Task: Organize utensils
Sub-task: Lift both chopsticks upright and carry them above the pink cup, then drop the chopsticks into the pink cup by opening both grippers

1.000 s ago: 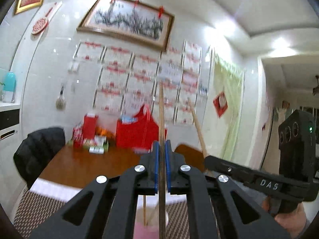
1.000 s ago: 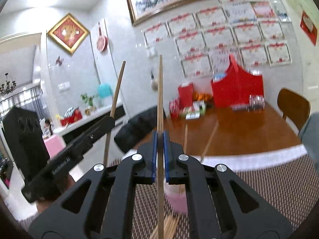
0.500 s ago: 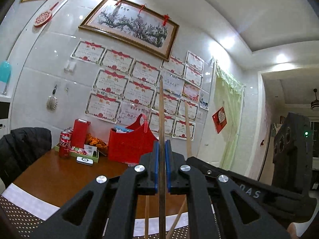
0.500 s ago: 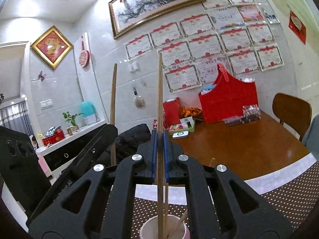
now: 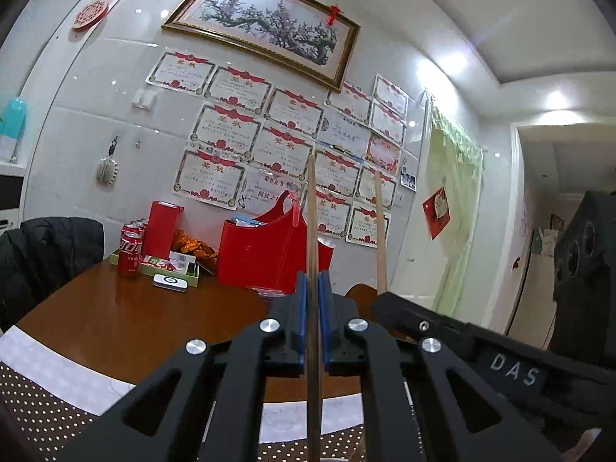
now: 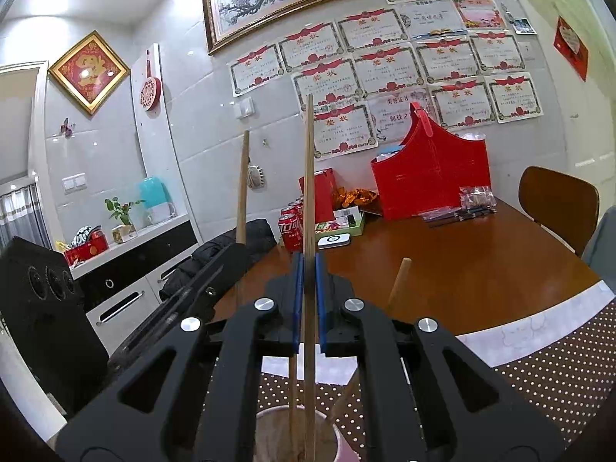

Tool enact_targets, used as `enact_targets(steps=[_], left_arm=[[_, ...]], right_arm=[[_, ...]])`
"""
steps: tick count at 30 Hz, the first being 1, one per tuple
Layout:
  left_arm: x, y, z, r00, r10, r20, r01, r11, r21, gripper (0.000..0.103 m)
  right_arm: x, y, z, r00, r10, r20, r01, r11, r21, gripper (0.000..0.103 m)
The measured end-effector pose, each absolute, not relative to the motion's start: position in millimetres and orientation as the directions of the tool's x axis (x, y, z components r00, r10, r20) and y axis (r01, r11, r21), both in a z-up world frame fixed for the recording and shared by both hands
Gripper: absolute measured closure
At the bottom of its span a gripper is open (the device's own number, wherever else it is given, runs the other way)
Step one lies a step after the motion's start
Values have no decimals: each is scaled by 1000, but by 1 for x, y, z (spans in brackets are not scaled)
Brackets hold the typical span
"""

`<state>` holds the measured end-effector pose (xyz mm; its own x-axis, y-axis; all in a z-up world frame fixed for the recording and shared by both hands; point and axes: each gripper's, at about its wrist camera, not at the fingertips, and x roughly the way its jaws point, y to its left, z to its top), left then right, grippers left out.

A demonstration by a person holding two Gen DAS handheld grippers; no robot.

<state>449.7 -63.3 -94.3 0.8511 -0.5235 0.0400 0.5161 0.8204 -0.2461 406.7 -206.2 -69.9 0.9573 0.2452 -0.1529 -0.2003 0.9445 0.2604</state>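
My left gripper (image 5: 312,281) is shut on an upright wooden chopstick (image 5: 312,215). My right gripper (image 6: 307,265) is shut on another upright chopstick (image 6: 308,177), whose lower end hangs in a pink cup (image 6: 342,444) directly below. The cup holds other chopsticks, one leaning out to the right (image 6: 398,281). The right gripper and its chopstick (image 5: 379,231) show on the right of the left wrist view. The left gripper and its chopstick (image 6: 241,188) show on the left of the right wrist view. The cup is hidden in the left wrist view.
A brown dotted placemat (image 6: 539,377) lies on the wooden table (image 6: 462,269). At the far side stand a red basket (image 6: 431,184), cola cans (image 6: 290,233) and a tray of snacks (image 5: 169,261). A wooden chair (image 6: 558,208) is at the right, a black jacket (image 5: 46,254) on a chair at the left.
Both grippers have tilted upward and steadied, chopsticks still clamped. The cup has come into the right wrist view beneath the right chopstick, and the loose chopsticks on the mat have left the view.
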Motion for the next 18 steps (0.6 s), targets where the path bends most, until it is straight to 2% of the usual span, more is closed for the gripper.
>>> enact_targets(steps=[5, 6, 7, 8, 10, 12, 14, 18], left_arm=[[445, -62, -101, 861, -508, 4, 494, 836, -237, 94], [444, -60, -101, 867, -499, -12, 482, 843, -237, 75], [441, -56, -101, 878, -479, -23, 460, 855, -238, 61], [438, -54, -101, 884, -466, -20, 448, 861, -239, 43], [430, -46, -96, 893, -451, -15, 434, 868, -239, 37], [421, -39, -89, 897, -441, -36, 422, 877, -230, 26], [409, -33, -81, 903, -429, -34, 413, 887, -206, 22], [380, -21, -63, 919, -391, -45, 379, 910, -168, 12]], right_arm=[[403, -208, -69, 954, 241, -181, -191, 947, 257, 96], [402, -209, -69, 953, 240, -187, -188, 948, 257, 95], [399, -212, -69, 954, 234, -187, -181, 948, 261, 92], [396, -215, -67, 956, 229, -185, -175, 947, 269, 85], [385, -224, -63, 967, 206, -153, -155, 943, 294, 14], [373, -231, -56, 975, 186, -123, -142, 943, 302, 10], [366, -239, -49, 973, 198, -120, -150, 934, 325, 6], [348, -253, -33, 975, 187, -117, -138, 930, 342, 6]])
